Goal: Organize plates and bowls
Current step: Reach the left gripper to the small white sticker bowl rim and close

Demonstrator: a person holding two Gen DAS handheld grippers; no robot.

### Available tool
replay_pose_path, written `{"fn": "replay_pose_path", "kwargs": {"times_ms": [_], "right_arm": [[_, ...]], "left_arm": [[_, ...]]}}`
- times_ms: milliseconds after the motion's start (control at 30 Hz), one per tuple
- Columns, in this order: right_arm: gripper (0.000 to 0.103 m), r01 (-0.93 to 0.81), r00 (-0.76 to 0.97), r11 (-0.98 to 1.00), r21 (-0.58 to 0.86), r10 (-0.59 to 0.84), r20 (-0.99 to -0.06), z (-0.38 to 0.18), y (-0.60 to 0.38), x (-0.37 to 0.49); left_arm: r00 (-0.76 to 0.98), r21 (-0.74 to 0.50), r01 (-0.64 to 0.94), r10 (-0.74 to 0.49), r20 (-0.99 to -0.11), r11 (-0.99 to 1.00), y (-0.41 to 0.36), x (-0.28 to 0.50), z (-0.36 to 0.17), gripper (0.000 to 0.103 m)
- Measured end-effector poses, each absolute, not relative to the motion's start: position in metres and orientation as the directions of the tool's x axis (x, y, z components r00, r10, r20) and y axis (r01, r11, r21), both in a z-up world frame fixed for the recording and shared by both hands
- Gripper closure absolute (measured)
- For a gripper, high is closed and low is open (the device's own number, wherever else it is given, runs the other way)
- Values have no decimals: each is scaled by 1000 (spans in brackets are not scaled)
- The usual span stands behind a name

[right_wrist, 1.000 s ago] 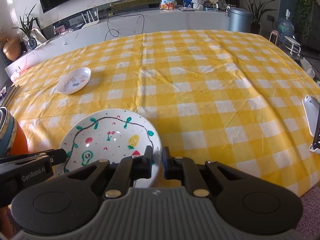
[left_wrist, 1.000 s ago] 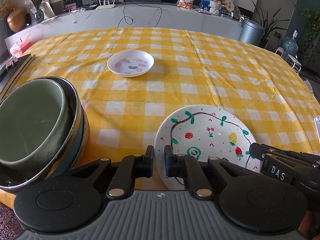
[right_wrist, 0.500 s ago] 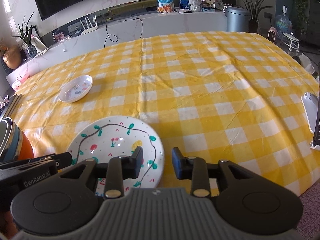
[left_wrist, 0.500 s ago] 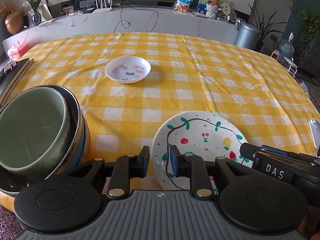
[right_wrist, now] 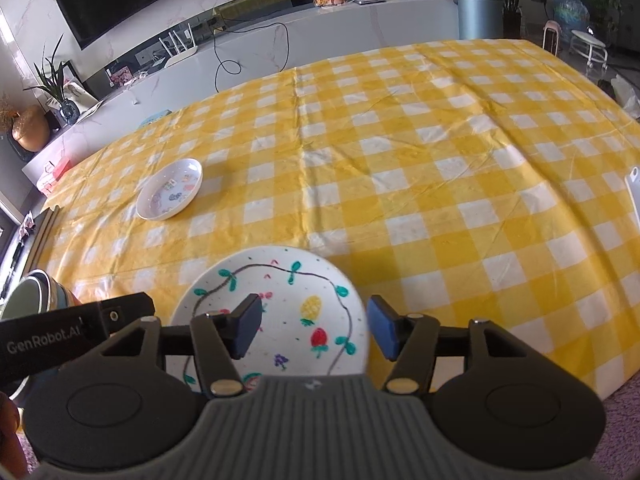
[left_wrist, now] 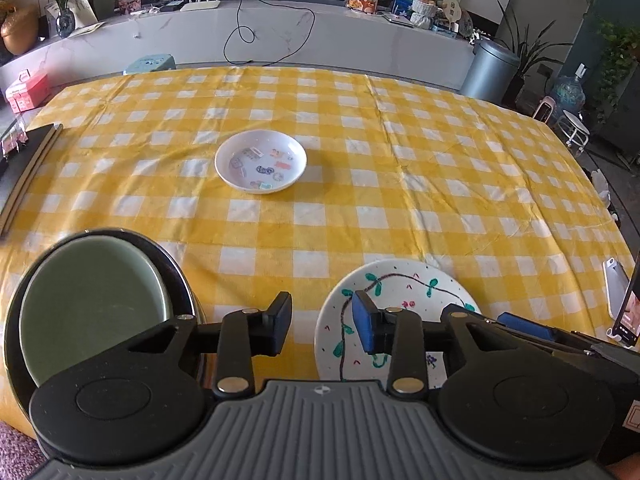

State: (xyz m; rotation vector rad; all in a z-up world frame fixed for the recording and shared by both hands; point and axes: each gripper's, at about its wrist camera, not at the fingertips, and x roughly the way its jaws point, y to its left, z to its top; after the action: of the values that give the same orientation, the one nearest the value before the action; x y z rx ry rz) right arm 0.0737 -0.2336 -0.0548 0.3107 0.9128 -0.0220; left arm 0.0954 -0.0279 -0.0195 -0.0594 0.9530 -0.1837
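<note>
While earlier pinched shut, both tongs opening now, empty; painted plate (right_wrist: 280, 312) released on tablecloth.

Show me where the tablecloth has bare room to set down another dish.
Widest free patch: right of the small white dish, beyond the painted plate, towards the phone. A narrower strip lies between dish and plate. Crowded: the near edge, with the stacked bowls, plate and both claws.

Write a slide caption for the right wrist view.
Right gripper, jaws opening, above the fruit-painted plate; a small dish lies farther across the yellow checked tablecloth.
</note>
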Motion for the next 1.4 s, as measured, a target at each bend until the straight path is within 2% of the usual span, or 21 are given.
{"fn": "replay_pose_path", "kwargs": {"times_ms": [133,367,800,1033,1300,1400], "right_arm": [[42,138,620,952,273,132,-773,-50,-229,83],[39,123,621,946,299,162,-767,-43,-222,105],[39,88,610,935,344,222,-761,-41,-205,157],[39,81,617,924,373,248,-747,-43,-196,182],[50,88,625,902,424,281,-729,-52,-187,212],[57,88,619,900,427,287,-731,-57,-181,224]], "left_arm": [[547,-201,113,-230,-805,973,-18,110,-15,61],[530,-206,101,-228,-817,973,-5,142,-5,61],[522,-43,235,-163,-837,971,6,195,11,60],[490,-91,230,-196,-849,969,20,227,-3,59],[463,-160,191,-233,-855,969,35,258,-22,59],[451,-136,179,-204,-869,974,37,271,-31,60]]}}
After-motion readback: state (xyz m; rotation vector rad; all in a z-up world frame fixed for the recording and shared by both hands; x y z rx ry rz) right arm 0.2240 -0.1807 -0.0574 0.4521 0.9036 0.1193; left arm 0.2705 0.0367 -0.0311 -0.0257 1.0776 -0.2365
